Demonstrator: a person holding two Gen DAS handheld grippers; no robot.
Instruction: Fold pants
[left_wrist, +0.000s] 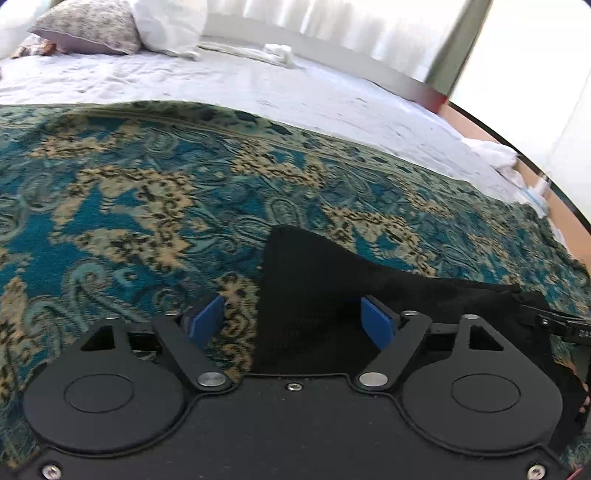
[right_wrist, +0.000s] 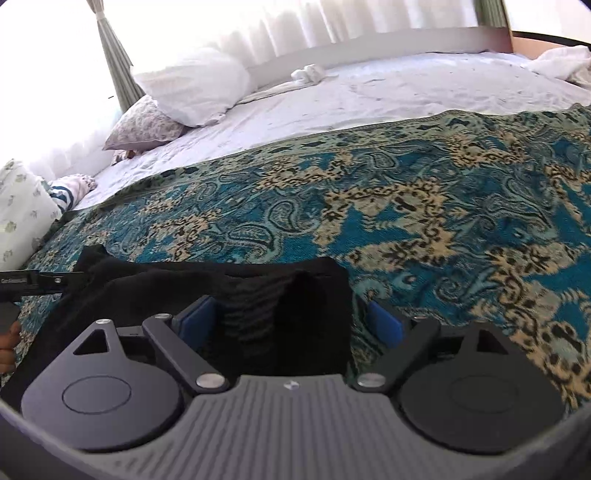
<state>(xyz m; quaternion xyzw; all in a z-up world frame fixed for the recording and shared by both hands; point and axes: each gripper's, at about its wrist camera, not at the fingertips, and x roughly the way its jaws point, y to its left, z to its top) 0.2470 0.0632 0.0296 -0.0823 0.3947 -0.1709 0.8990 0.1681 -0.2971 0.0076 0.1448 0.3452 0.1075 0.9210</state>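
Note:
The black pants (left_wrist: 325, 295) lie on a teal and tan patterned blanket (left_wrist: 147, 192). In the left wrist view a corner of the pants lies between the blue pads of my left gripper (left_wrist: 293, 319), whose jaws stand wide apart. In the right wrist view the pants (right_wrist: 280, 302) fill the gap of my right gripper (right_wrist: 291, 321), also wide open, with the cloth's right edge just inside the right pad. The other gripper's tip (right_wrist: 40, 281) shows at the far left on the pants' other end.
The patterned blanket (right_wrist: 406, 206) covers the near part of a bed with a white sheet (right_wrist: 369, 96). White and floral pillows (right_wrist: 192, 85) lie at the head. A crumpled white cloth (right_wrist: 308, 73) sits by the far edge. Curtains hang behind.

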